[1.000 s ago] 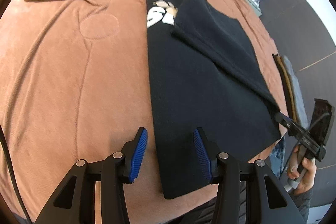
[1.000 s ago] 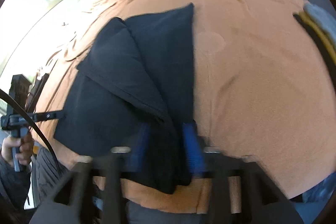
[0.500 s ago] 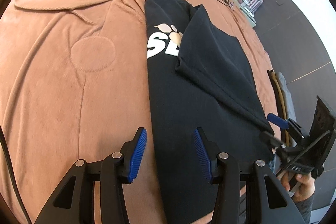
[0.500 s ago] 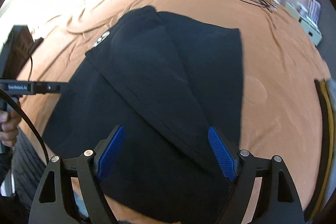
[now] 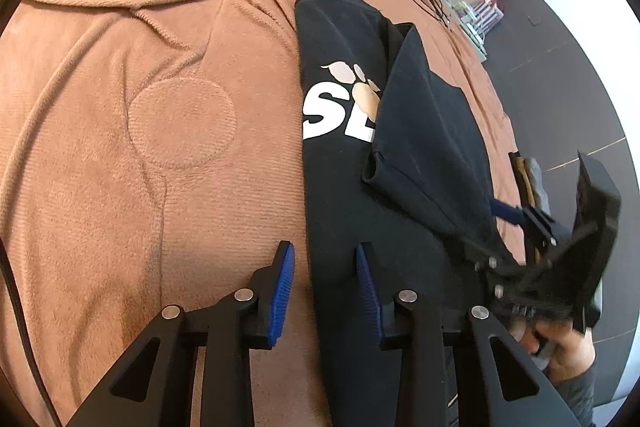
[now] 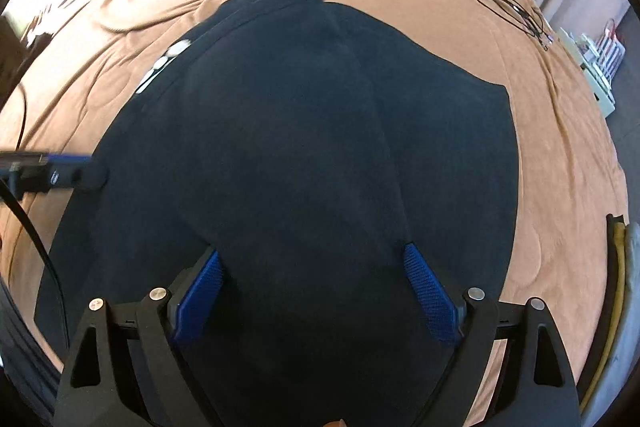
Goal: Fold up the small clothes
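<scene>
A black T-shirt (image 5: 352, 195) with a white and tan print (image 5: 340, 115) lies flat on the brown blanket (image 5: 160, 67), its right side folded over as a flap (image 5: 424, 131). My left gripper (image 5: 323, 251) straddles the shirt's left edge; its jaws are closing, and the pads do not press the cloth. My right gripper (image 6: 312, 253) hovers over the shirt (image 6: 300, 107) near the flap's lower corner, jaws opening wide, nothing gripped. Each gripper shows in the other view: the right gripper (image 5: 484, 231) at the shirt's right edge, the left gripper (image 6: 80, 171) at its left.
A stack of folded clothes (image 6: 620, 267) lies at the blanket's right edge. Wire hangers (image 6: 508, 7) rest far back on the blanket (image 6: 560, 107). A person's hand (image 5: 568, 343) holds the right gripper's handle. Pale bedding and a shelf sit beyond.
My left jaws have narrowed and moved forward along the shirt's left edge. My right gripper has let go of the flap's corner, opened wide and swung left over the shirt.
</scene>
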The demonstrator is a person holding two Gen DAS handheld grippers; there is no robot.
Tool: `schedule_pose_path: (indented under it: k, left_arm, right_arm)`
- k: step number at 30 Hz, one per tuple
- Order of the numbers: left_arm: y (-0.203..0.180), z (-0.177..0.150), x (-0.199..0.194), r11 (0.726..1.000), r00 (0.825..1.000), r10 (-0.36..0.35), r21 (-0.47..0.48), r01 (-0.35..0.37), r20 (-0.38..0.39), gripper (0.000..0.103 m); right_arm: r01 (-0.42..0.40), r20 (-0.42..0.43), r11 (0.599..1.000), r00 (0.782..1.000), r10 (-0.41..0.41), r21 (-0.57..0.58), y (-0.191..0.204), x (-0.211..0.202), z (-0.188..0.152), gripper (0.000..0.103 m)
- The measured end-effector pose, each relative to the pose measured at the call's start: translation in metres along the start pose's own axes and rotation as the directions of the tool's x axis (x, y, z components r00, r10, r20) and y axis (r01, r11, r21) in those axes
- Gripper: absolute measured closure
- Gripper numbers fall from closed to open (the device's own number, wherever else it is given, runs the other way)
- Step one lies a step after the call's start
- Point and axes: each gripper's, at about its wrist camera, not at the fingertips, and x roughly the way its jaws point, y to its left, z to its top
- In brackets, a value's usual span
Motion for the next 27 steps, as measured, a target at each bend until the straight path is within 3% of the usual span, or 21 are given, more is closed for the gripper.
schedule_pose_path:
  k: [7, 11, 14, 17, 22, 25, 27]
  left_arm:
    - [0.004, 0.001, -0.004, 1.000, 1.000, 0.000, -0.001, 0.000, -0.013, 0.070]
    - [0.000, 0.002, -0.003, 1.000, 1.000, 0.018, 0.012, -0.018, -0.024, 0.070]
    - [-0.004, 0.003, -0.002, 0.999, 0.999, 0.032, 0.016, -0.031, -0.032, 0.070]
    - [-0.008, 0.006, -0.004, 0.998, 0.998, 0.052, 0.025, -0.051, -0.032, 0.070]
    - [-0.017, 0.019, -0.014, 0.998, 0.999, 0.050, 0.030, -0.050, 0.006, 0.070]
    - [-0.019, 0.028, -0.018, 0.998, 0.998, 0.055, 0.029, -0.056, 0.024, 0.070]
    - [-0.019, 0.035, -0.019, 0.998, 0.998, 0.053, 0.025, -0.054, 0.033, 0.070]
  right_arm:
    - [-0.032, 0.028, 0.989, 0.999, 0.028, 0.144, -0.045, 0.016, 0.017, 0.015]
    - [0.048, 0.047, 0.969, 0.997, -0.061, 0.240, -0.080, 0.014, 0.025, 0.015]
    - [0.045, 0.040, 0.948, 0.997, -0.061, 0.314, -0.109, 0.019, 0.026, 0.015]
    - [0.124, 0.040, 0.925, 0.988, -0.148, 0.359, -0.131, 0.016, 0.024, 0.015]
    - [0.010, 0.091, 0.912, 0.995, -0.051, 0.409, -0.154, 0.010, 0.012, 0.015]
    - [-0.129, 0.140, 0.905, 0.987, 0.078, 0.405, -0.168, 0.008, 0.000, 0.015]
    - [-0.228, 0.163, 0.883, 0.971, 0.175, 0.411, -0.175, 0.013, -0.007, 0.015]
